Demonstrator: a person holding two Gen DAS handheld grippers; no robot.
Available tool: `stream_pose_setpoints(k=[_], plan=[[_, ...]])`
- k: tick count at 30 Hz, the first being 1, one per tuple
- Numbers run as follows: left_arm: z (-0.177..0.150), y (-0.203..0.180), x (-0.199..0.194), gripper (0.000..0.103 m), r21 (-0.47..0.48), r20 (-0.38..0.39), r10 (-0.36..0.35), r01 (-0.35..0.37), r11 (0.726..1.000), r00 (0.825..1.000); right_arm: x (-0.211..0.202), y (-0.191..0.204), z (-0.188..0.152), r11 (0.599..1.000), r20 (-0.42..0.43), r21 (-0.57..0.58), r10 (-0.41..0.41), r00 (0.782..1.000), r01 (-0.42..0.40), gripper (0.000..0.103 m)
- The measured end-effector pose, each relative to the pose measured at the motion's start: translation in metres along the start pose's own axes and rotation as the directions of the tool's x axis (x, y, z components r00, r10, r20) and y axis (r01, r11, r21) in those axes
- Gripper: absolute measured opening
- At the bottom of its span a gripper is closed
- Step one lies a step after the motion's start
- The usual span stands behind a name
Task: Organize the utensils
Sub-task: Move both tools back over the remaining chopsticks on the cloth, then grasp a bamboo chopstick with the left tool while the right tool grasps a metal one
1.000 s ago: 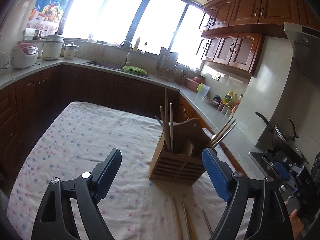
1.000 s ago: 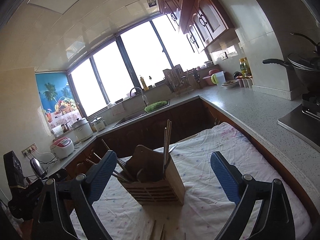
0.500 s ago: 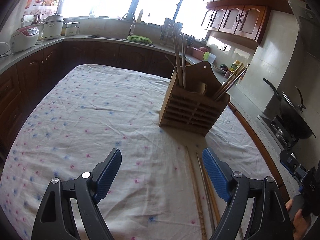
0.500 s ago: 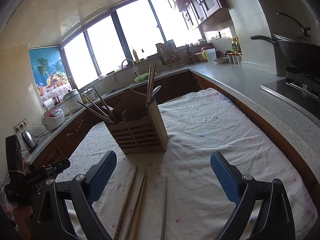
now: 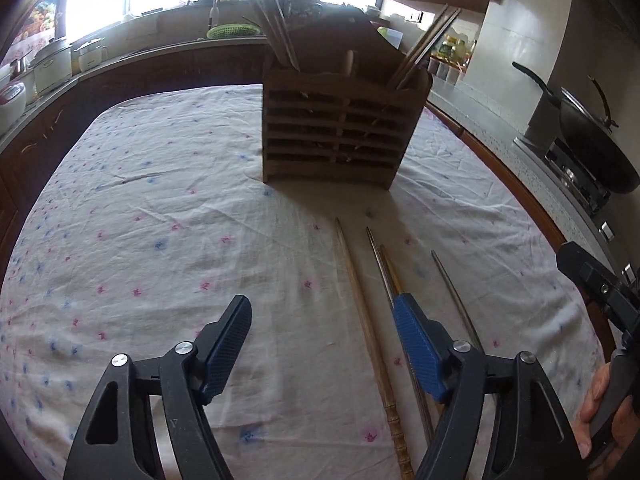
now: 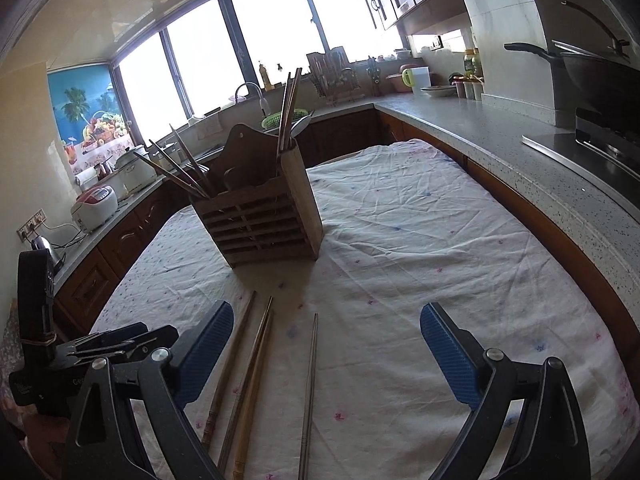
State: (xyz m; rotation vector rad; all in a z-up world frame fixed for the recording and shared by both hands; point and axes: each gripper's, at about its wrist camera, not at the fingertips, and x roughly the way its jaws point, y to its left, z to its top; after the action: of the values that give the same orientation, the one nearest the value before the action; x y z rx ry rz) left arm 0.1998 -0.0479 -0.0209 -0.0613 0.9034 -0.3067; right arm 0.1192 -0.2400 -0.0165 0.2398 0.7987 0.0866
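Note:
A slatted wooden utensil holder [image 5: 340, 124] stands on the cloth-covered table, with chopsticks and a spoon upright in it; it also shows in the right wrist view [image 6: 264, 216]. Several chopsticks lie side by side on the cloth in front of it: a wooden chopstick [image 5: 368, 328] at the left, a metal and a wooden one together [image 5: 384, 268], and a metal chopstick [image 5: 456, 300] at the right, also in the right wrist view [image 6: 310, 384]. My left gripper [image 5: 320, 344] is open, low over the wooden ones. My right gripper [image 6: 326, 356] is open above the metal chopstick.
The table has a white floral cloth [image 5: 160, 216]. A counter [image 6: 520, 152] runs along the right with a wok [image 5: 592, 140] on the stove. A sink and rice cookers [image 6: 96, 200] line the back counter under the windows.
Both grippers have tilted down and moved closer to the table. The holder now sits higher in both views and the loose chopsticks have come fully into sight between the fingers.

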Motion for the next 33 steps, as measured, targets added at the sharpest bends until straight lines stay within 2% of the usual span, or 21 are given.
stream_pose_setpoints(k=[1,3,5,7,9,11,14,17,19,23,26,29,33], plan=[[0.000,-0.004,0.007,0.063,0.014,-0.018,-0.003,0.003,1.000,1.000,0.002,-0.001,-0.001,1.000,-0.009,0.002,-0.003,1.000,0.003,0.094],[-0.002,-0.012,0.025,0.050,0.040,-0.059,0.006,-0.004,0.999,0.998,0.005,-0.004,-0.002,1.000,-0.024,0.009,-0.008,1.000,0.008,0.090],[-0.005,-0.016,0.037,0.041,0.068,-0.078,0.028,-0.022,0.997,0.997,0.009,-0.006,-0.003,1.000,-0.045,0.013,-0.011,0.999,0.011,0.080],[-0.006,-0.020,0.037,0.038,0.102,-0.070,0.047,-0.040,0.994,0.996,0.013,-0.007,-0.005,1.000,-0.063,0.017,-0.010,0.998,0.011,0.073],[-0.008,-0.017,0.034,0.020,0.105,-0.082,0.021,-0.013,0.994,0.996,0.016,-0.006,-0.008,1.000,-0.079,0.013,-0.007,0.997,0.008,0.064],[-0.015,-0.011,0.027,0.015,0.115,-0.093,0.009,0.002,0.993,0.996,0.020,-0.003,-0.010,1.000,-0.098,0.005,-0.001,0.995,0.001,0.051],[-0.026,0.001,0.010,0.014,0.124,-0.103,-0.003,0.016,0.992,0.995,0.025,0.002,-0.012,1.000,-0.126,-0.009,0.023,0.992,-0.025,0.042],[-0.023,0.016,0.000,0.015,0.068,-0.108,-0.052,0.059,0.996,0.993,0.032,0.008,-0.014,0.999,-0.149,-0.030,0.032,0.988,-0.037,0.041],[-0.015,0.022,-0.002,0.017,0.042,-0.098,-0.057,0.062,0.997,0.994,0.040,0.010,-0.015,0.998,-0.171,-0.035,0.037,0.985,-0.043,0.041],[0.004,0.023,0.008,0.018,0.026,-0.085,-0.040,0.042,0.999,0.996,0.057,0.014,-0.016,0.997,-0.212,-0.055,0.031,0.977,-0.044,0.041],[0.016,0.018,0.025,0.018,0.030,-0.104,-0.021,0.024,0.999,0.994,0.072,0.015,-0.016,0.997,-0.246,-0.072,0.020,0.969,-0.039,0.040],[0.021,0.017,0.047,0.018,0.023,-0.153,-0.006,0.009,1.000,0.988,0.088,0.017,-0.015,0.995,-0.281,-0.095,0.002,0.960,-0.030,0.038],[0.025,0.013,0.053,0.018,0.037,-0.138,0.016,-0.011,0.999,0.990,0.100,0.024,-0.014,0.988,-0.293,-0.153,-0.035,0.955,-0.011,0.033]])
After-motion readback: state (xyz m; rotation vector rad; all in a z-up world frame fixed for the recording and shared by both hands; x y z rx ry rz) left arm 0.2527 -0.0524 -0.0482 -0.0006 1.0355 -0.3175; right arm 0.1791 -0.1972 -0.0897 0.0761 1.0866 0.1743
